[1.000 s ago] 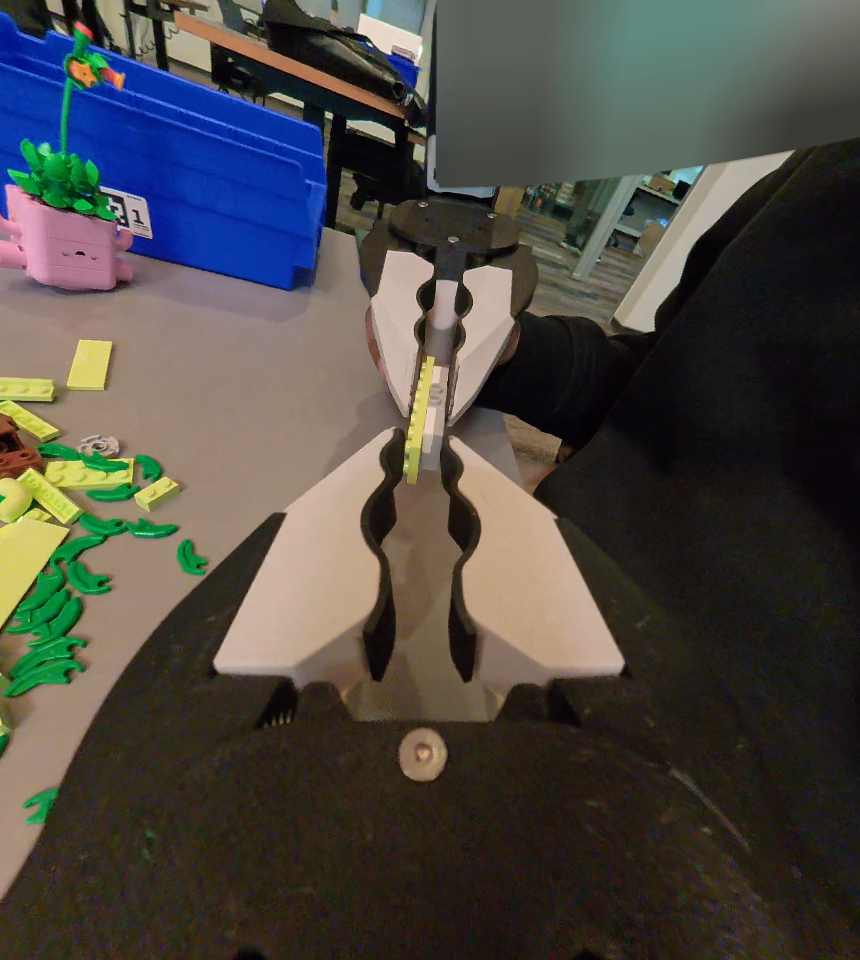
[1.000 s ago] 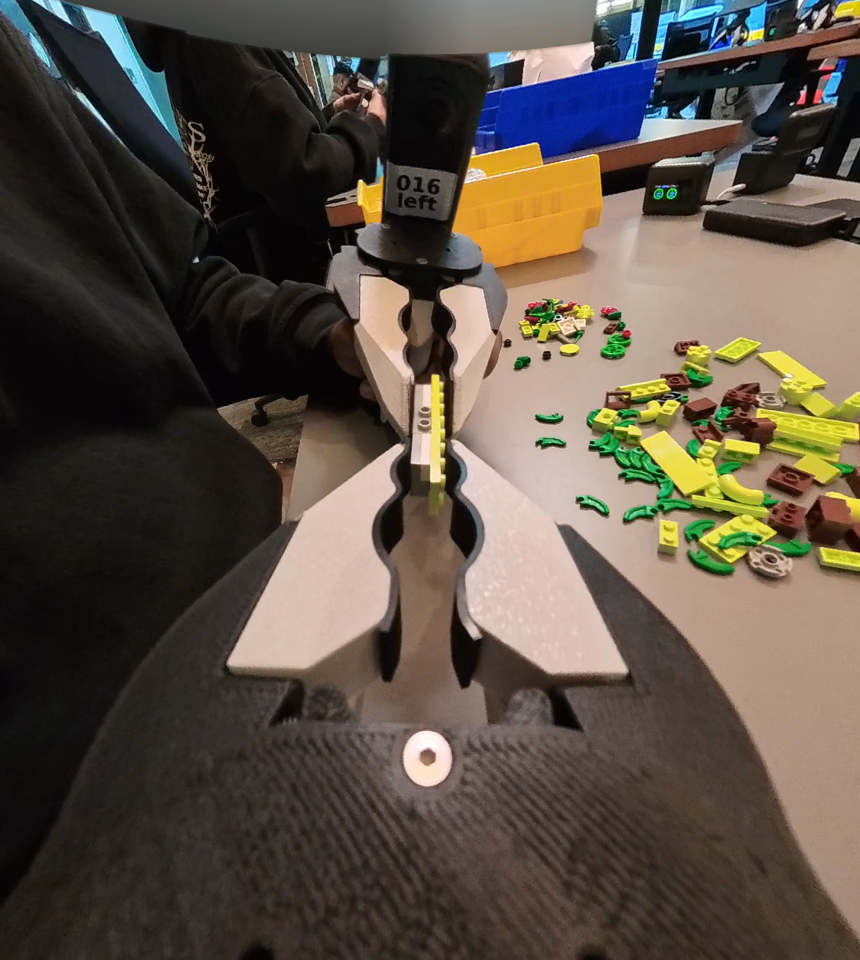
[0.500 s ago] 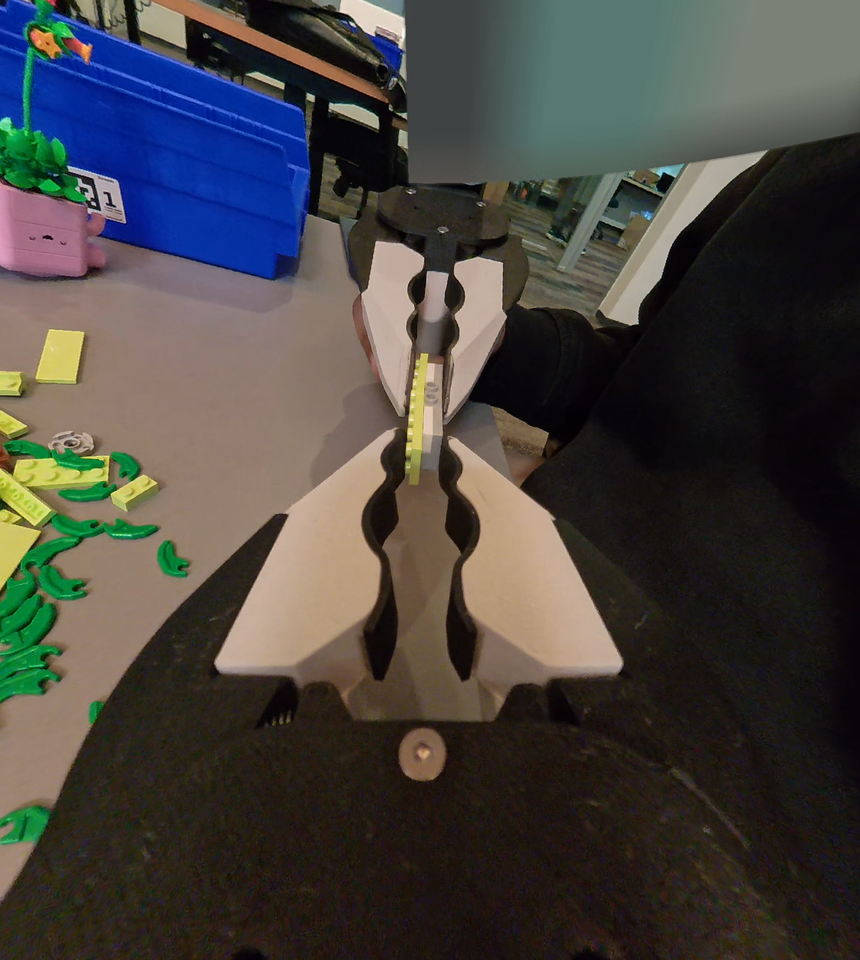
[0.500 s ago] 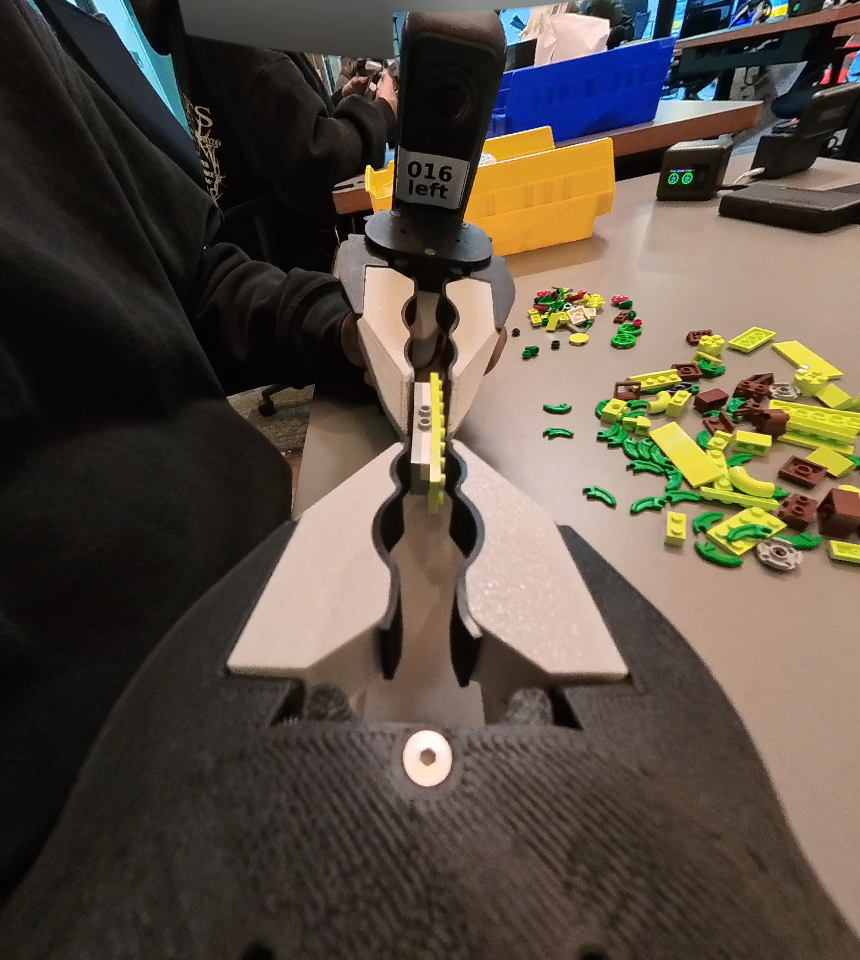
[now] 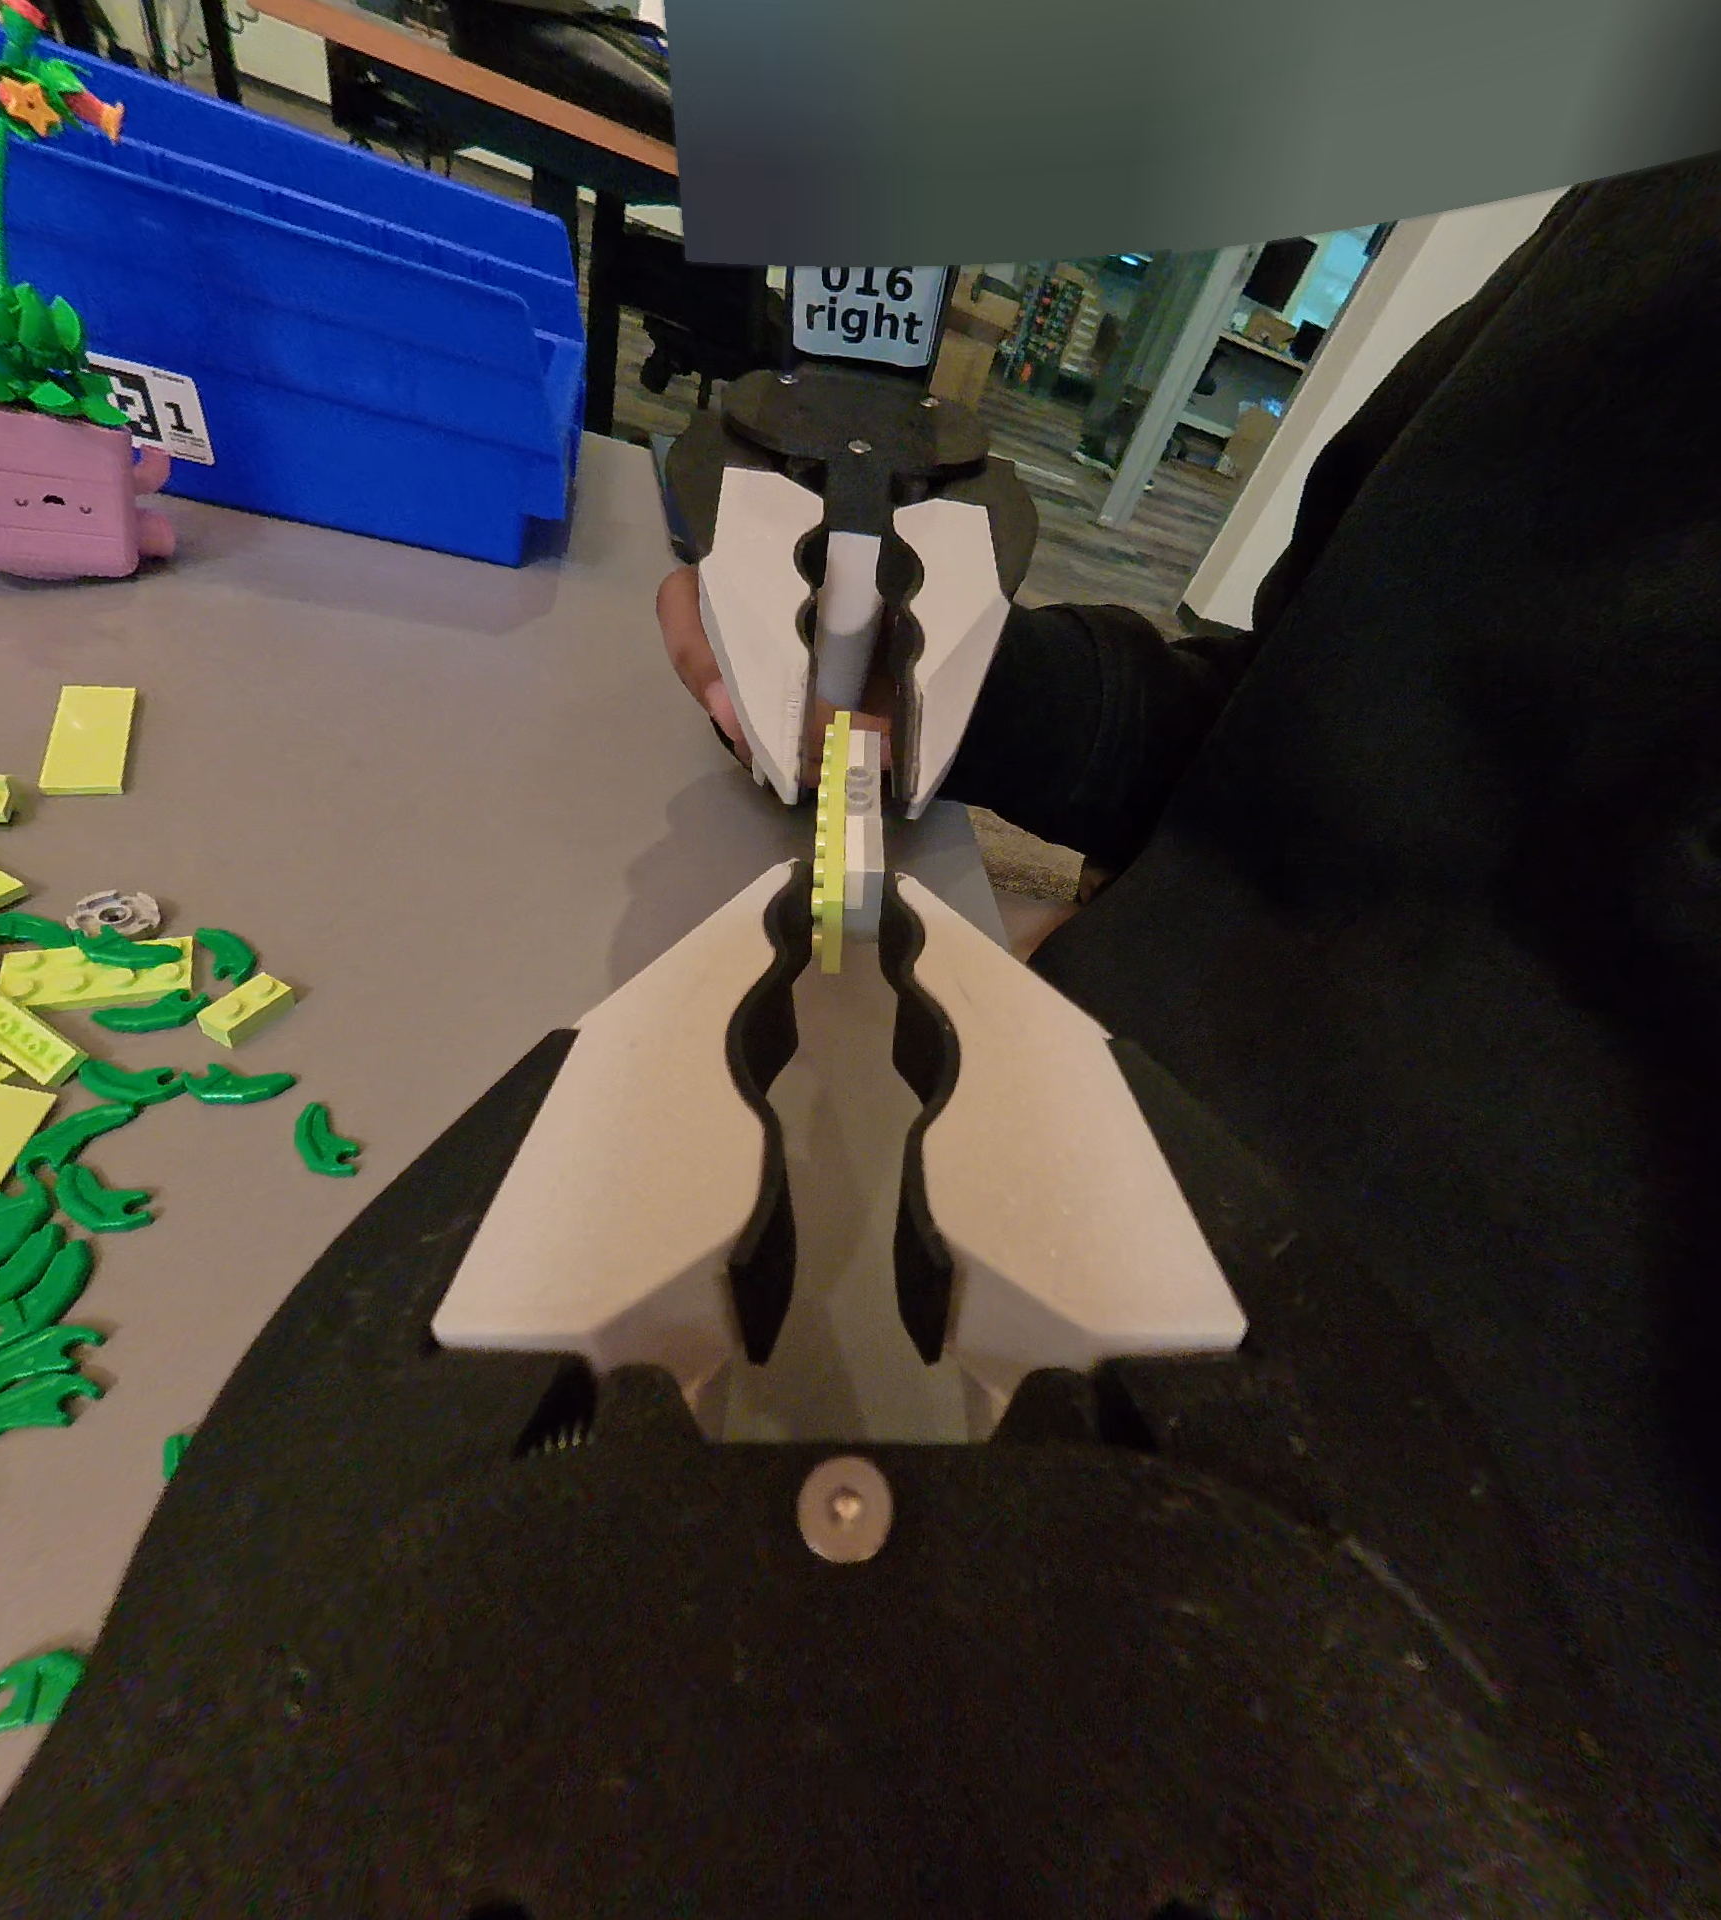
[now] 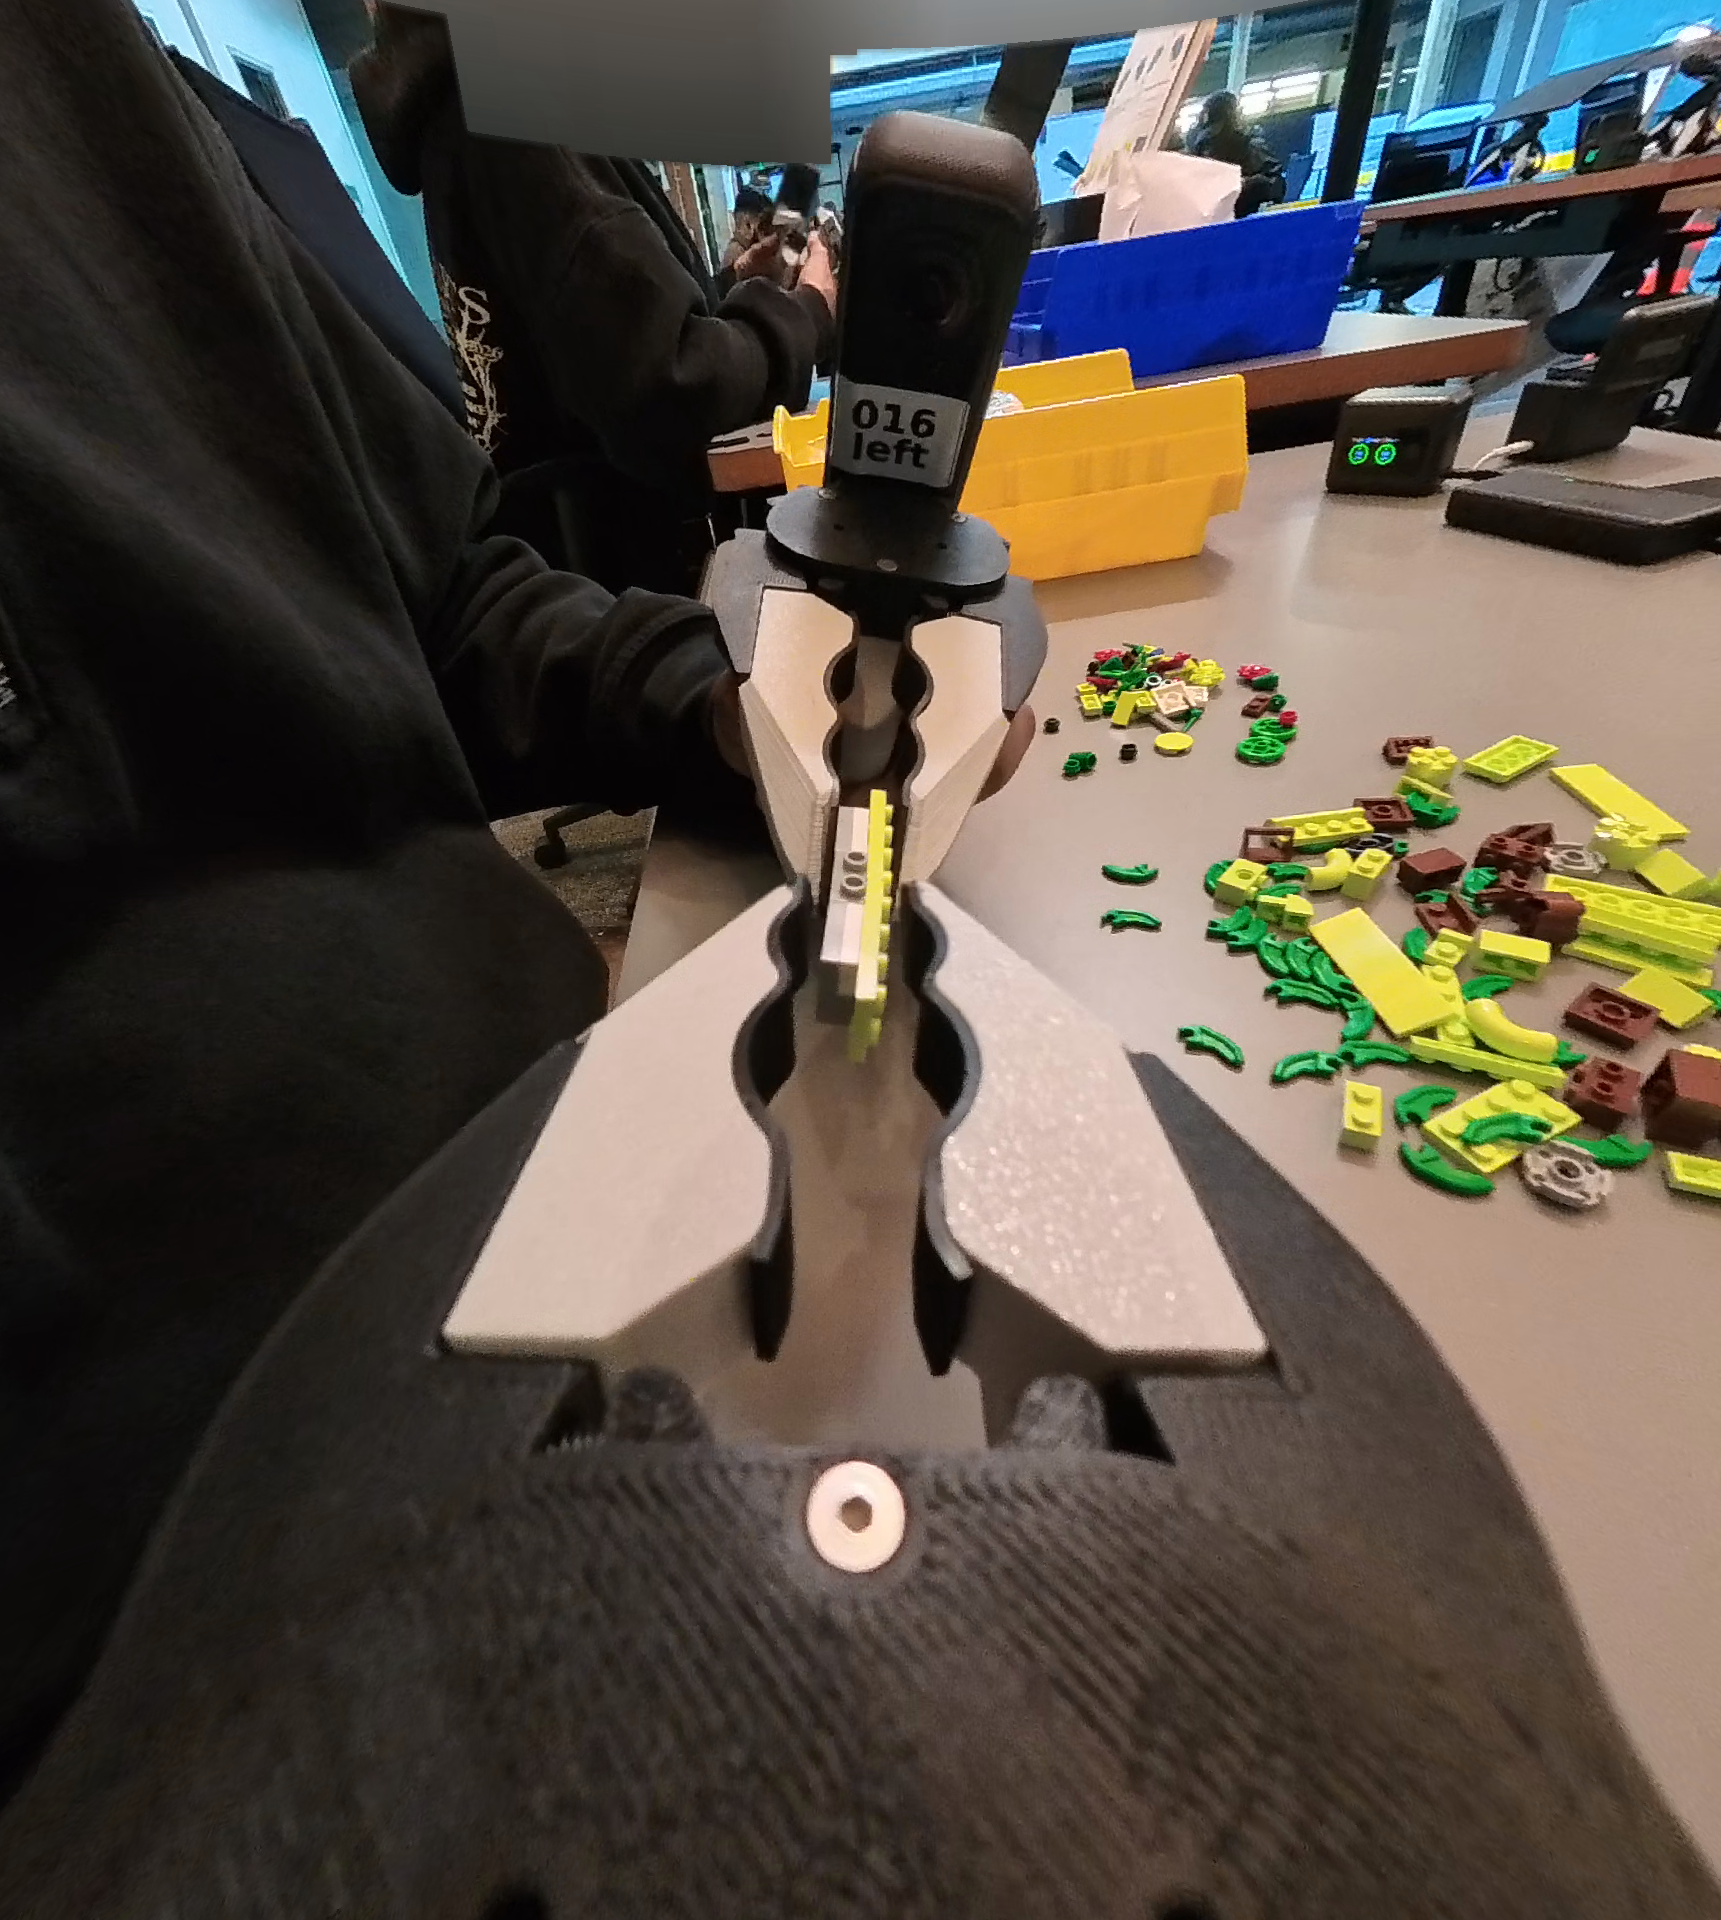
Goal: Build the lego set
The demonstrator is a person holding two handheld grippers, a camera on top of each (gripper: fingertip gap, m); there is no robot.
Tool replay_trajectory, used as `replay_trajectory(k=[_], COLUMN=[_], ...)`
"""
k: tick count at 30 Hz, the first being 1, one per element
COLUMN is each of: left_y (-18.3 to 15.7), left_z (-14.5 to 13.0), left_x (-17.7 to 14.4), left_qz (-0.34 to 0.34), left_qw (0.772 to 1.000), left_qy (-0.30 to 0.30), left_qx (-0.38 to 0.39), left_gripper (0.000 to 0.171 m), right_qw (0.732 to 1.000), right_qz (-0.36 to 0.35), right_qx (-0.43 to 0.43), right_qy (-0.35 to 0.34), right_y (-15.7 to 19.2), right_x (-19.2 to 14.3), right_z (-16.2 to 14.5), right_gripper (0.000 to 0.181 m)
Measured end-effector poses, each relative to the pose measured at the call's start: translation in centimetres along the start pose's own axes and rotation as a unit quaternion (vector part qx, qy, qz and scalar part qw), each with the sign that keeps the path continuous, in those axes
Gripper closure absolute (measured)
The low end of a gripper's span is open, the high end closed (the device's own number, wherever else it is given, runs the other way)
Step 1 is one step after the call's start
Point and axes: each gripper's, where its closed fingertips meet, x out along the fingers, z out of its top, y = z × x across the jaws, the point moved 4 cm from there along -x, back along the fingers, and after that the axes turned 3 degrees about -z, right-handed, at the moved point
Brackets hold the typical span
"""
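Observation:
A lime green plate (image 5: 832, 883) with a grey brick (image 5: 866, 831) pressed on its side is held on edge in the air, over the table's near edge. My left gripper (image 5: 842, 894) is shut on one end of it. My right gripper (image 5: 843, 795) faces it tip to tip and is shut on the other end. In the right wrist view, the lime plate (image 6: 875, 935) and grey brick (image 6: 843, 914) sit between my right gripper (image 6: 861, 904) and the left gripper (image 6: 861, 831).
Loose lime, green and brown pieces (image 6: 1510, 987) lie on the grey table (image 6: 1355, 1351), with a small mixed pile (image 6: 1168, 696) farther back. A pink lego plant pot (image 5: 25, 499) stands by blue bins (image 5: 316, 343). A yellow bin (image 6: 1095, 468) stands behind. A person's black sleeve (image 5: 1458, 935) is close. The grippers are tip to tip, or close to it. From either gripper's tips it is about 30 centimeters to the pink lego plant pot (image 5: 25, 499).
Both grippers have shifted a little together, with the plate and brick still pinched between them. The right wrist view has tilted slightly upward.

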Motion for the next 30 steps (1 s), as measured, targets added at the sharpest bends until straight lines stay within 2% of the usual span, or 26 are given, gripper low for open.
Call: replay_trajectory(k=[16,24,26,28,30], left_y=[-0.11,0.26,0.31,0.30,0.34], left_z=[0.03,0.13,0.14,0.20,0.20], left_x=[0.12,-0.02,-0.09,-0.19,-0.27], left_qz=[-0.004,0.008,0.008,0.006,0.007], left_qw=[1.000,1.000,1.000,1.000,1.000], left_qy=[-0.003,-0.006,-0.006,-0.010,-0.011], left_qx=[-0.004,-0.003,-0.003,-0.004,-0.004], left_gripper=[0.162,0.162,0.162,0.162,0.162], right_qw=[0.999,1.000,0.999,1.000,1.000], right_qz=[-0.011,-0.020,-0.025,-0.019,-0.008], right_qx=[-0.030,-0.020,-0.019,-0.014,-0.004], right_qy=[0.009,0.003,0.004,0.009,0.003], right_y=[0.23,-0.19,-0.28,-0.25,-0.22], right_x=[0.15,0.27,0.27,0.10,-0.20], right_z=[-0.09,-0.03,-0.04,-0.15,-0.05], right_gripper=[0.172,0.172,0.170,0.159,0.161])
